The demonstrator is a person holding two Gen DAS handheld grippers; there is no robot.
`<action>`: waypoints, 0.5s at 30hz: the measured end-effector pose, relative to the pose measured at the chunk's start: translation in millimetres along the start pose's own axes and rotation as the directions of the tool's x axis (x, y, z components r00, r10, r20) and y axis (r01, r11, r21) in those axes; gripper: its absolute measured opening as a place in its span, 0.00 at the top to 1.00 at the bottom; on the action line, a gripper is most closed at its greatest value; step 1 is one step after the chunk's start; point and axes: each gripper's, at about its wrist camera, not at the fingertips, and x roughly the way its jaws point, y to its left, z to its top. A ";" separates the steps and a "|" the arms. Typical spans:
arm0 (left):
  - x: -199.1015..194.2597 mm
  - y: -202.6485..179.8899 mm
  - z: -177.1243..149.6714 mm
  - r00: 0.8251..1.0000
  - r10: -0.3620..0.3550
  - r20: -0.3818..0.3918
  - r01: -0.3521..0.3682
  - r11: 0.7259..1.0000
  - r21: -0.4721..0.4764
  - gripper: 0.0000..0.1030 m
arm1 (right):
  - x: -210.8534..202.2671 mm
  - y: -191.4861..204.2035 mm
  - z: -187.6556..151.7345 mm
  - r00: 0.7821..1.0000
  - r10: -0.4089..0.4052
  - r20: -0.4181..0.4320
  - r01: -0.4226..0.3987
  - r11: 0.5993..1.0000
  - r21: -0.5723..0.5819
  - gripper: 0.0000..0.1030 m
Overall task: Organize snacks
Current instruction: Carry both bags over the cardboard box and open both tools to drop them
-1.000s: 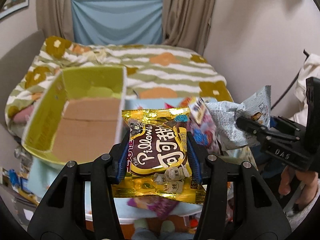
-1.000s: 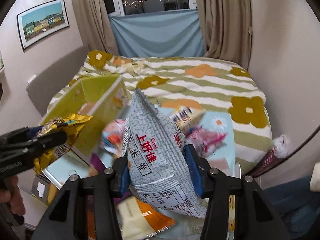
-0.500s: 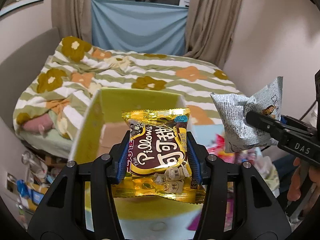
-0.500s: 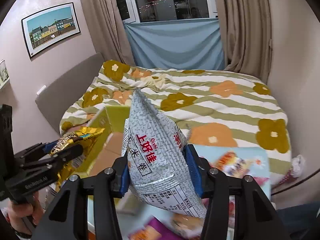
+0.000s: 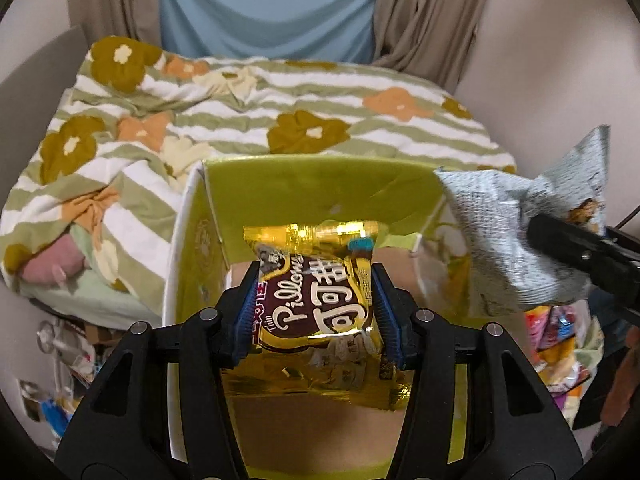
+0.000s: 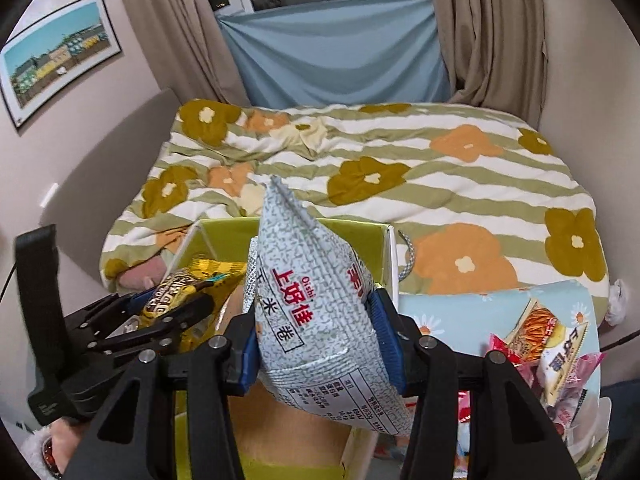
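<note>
Two snack packets hang over one container, which suggests both are about to be dropped in. Largest item: bed [image 6: 400, 168] with a striped floral cover, filling the far half of the room below a blue-draped window. Next, green cardboard box [image 5: 320, 184], open-topped, its brown floor bare where visible. Beside it, pale blue surface [image 6: 460, 312] carries loose snack packets [image 6: 548, 336] awaiting sorting. Left tongs [image 5: 316, 312] are clamped on gold Pillows packet [image 5: 320, 300], held upright above the box interior. Right tongs [image 6: 316, 340] grip grey Oishi bag [image 6: 312, 296] by its sides, just above the box's right half.
</note>
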 end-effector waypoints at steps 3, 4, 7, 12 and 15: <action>13.9 4.7 2.8 1.000 0.011 -0.014 -0.011 1.000 0.005 0.00 | 14.3 2.5 2.5 0.999 -0.017 -0.027 0.017 1.000 0.015 0.55; 12.9 5.9 2.6 1.000 0.014 -0.002 -0.014 1.000 0.000 0.00 | 17.7 2.0 2.6 0.999 -0.021 -0.035 0.022 1.000 0.015 0.55; 9.1 12.3 2.2 1.000 0.003 0.013 -0.003 1.000 -0.007 0.00 | 24.6 4.1 3.6 0.998 -0.039 -0.045 0.039 0.999 0.004 0.55; -3.3 21.1 -6.2 0.999 0.045 0.014 -0.045 0.999 -0.020 0.00 | 34.7 6.5 4.2 0.997 -0.041 -0.061 0.040 0.999 -0.013 0.54; -14.6 25.7 -13.4 0.998 0.061 0.013 -0.060 0.997 -0.056 0.00 | 40.9 12.4 5.0 0.997 -0.011 -0.075 0.009 1.000 -0.027 0.53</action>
